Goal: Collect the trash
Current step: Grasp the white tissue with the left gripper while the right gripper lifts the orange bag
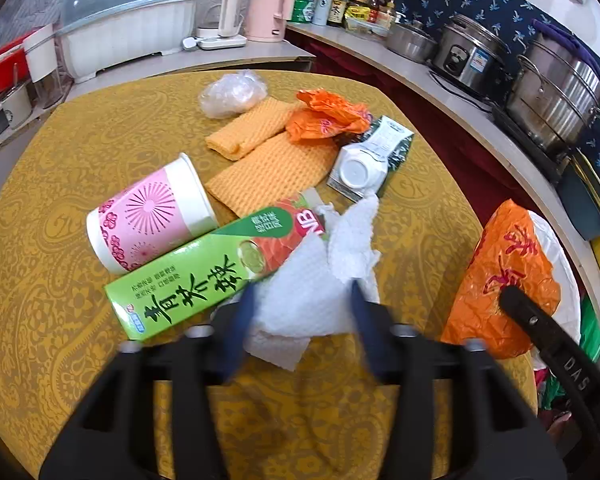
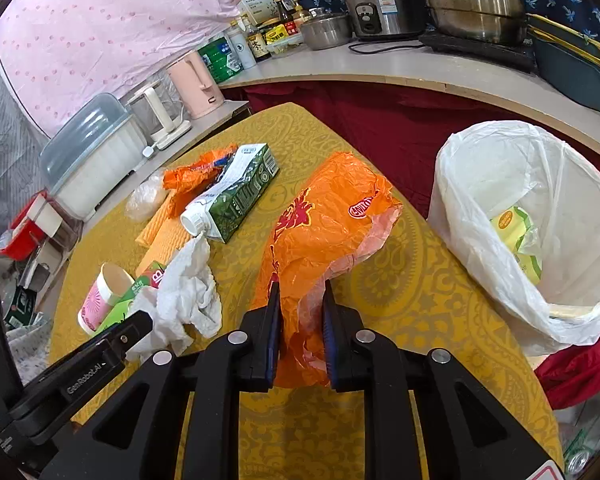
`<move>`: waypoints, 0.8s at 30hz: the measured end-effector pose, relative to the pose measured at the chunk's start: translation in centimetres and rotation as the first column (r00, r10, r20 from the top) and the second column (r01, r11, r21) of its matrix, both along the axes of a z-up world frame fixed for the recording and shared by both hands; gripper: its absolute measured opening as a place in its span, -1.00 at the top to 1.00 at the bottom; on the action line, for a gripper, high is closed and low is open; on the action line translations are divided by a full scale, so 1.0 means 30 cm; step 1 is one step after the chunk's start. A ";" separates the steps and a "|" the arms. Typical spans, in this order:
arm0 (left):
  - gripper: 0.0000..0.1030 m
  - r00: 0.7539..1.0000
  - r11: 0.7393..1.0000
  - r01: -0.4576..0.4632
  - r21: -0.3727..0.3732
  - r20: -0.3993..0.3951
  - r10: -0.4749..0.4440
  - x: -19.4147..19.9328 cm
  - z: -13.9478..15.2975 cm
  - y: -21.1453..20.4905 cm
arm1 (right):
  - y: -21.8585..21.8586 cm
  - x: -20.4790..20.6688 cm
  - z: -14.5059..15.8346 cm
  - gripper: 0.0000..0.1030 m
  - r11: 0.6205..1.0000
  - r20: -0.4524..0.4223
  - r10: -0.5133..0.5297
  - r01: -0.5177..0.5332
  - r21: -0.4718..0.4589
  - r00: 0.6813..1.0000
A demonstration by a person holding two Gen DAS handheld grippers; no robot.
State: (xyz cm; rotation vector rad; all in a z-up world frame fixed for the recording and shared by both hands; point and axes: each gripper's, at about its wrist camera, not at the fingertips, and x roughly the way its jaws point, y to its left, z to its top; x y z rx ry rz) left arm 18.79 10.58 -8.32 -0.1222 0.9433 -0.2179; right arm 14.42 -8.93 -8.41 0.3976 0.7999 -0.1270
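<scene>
The orange plastic bag [image 2: 324, 220] lies on the right part of the yellow tabletop [image 2: 412, 280], near the white-lined trash bin [image 2: 500, 184], and the right gripper [image 2: 300, 308] is closed on its near end. The left gripper [image 1: 302, 300] has its jaws on both sides of the crumpled white paper towel [image 1: 320, 276], but I cannot tell if they press it. Just left lie a green box [image 1: 188, 280] and a pink paper cup [image 1: 152, 216], and farther away a milk carton [image 1: 374, 156].

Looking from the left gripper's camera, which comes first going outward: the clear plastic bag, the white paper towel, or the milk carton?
1. Paper towel, right between the left gripper's fingers.
2. Milk carton, farther out, to the right.
3. Clear plastic bag, at the table's far edge.
</scene>
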 end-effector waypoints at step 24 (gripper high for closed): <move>0.94 0.969 0.990 0.091 -0.112 0.237 -0.062 -0.170 0.409 -0.031 | -0.127 -0.182 0.248 0.66 0.999 0.196 -0.048 0.052 -0.015 0.979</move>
